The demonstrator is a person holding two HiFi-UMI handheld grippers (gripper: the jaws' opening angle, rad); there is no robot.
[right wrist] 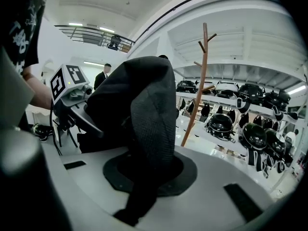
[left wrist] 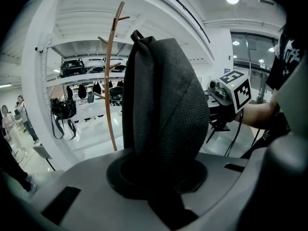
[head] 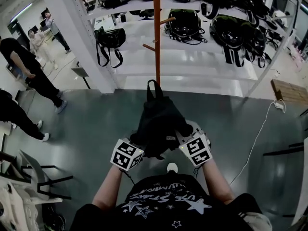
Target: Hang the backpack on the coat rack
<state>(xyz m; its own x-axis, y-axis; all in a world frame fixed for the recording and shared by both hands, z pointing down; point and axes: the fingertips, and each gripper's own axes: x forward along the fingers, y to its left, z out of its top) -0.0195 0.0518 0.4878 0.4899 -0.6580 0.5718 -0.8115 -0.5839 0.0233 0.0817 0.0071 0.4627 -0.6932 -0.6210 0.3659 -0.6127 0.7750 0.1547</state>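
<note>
- Hall with a grey-green floor [head: 91,124]; white shelving [head: 192,71] runs across the back.
- Far left: people [head: 26,66] stand on the floor.
- Black bag [head: 109,38] hangs by its straps on the shelving's left end.
- Left gripper [head: 131,150]: jaws narrow, clamped on the left side of the backpack's fabric.
- Black backpack [head: 159,121] is held up over the floor between both grippers, top loop toward the coat rack, not touching it.
- Wooden coat rack [head: 157,42] stands just beyond the backpack, pegs bare.
- Right gripper [head: 192,146]: jaws narrow, pinching the backpack's right side.
- Right: black helmets [head: 231,32] on the shelving; white cable [head: 257,134] on the floor.
</note>
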